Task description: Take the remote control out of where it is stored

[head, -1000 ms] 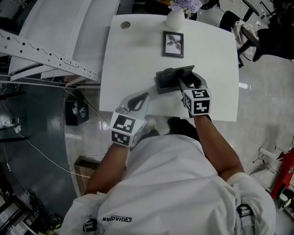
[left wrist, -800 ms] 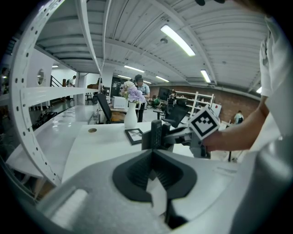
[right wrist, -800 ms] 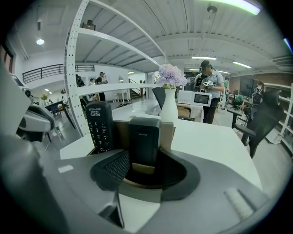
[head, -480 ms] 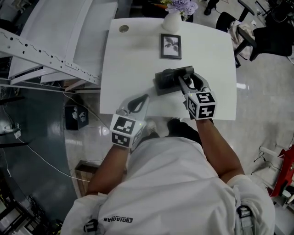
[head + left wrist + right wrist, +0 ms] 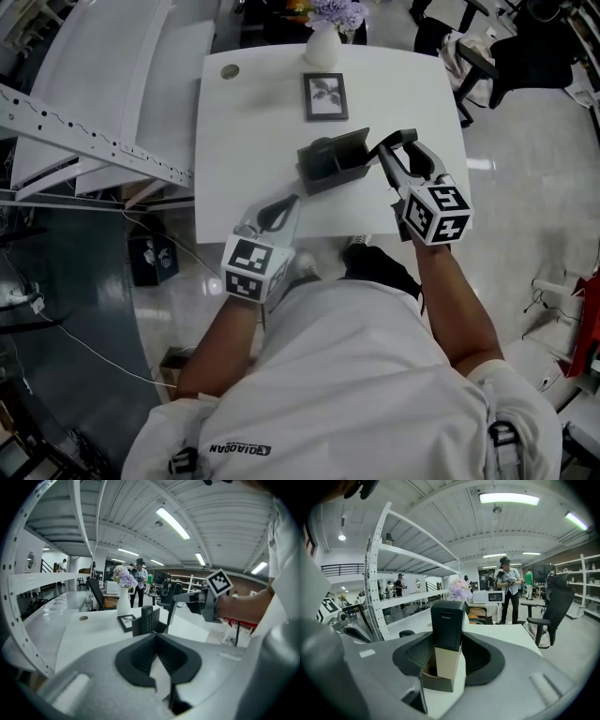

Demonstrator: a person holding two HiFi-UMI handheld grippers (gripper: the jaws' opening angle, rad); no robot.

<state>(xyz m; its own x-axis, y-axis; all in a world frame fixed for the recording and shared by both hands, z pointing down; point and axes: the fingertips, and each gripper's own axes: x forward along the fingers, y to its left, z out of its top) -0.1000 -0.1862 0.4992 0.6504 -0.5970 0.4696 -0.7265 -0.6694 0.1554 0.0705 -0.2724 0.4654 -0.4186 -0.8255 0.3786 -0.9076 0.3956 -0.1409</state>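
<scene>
A remote control (image 5: 448, 620), black above and cream below, stands upright between the jaws of my right gripper (image 5: 447, 644), which is shut on it. In the head view the right gripper (image 5: 392, 150) hangs just right of the dark holder (image 5: 330, 164) on the white table (image 5: 244, 122), with the remote clear of the holder. The left gripper view shows that holder (image 5: 140, 625) with a black keypad device still upright in it. My left gripper (image 5: 279, 210) rests near the table's front edge, shut and holding nothing.
A framed picture (image 5: 325, 96), a white vase of flowers (image 5: 322, 42) and a small round disc (image 5: 230, 71) sit at the back of the table. White shelving (image 5: 94, 103) runs along the left. People and office chairs are in the background.
My right gripper has moved right and away from the holder, carrying the remote out of it. The left gripper has stayed where it was.
</scene>
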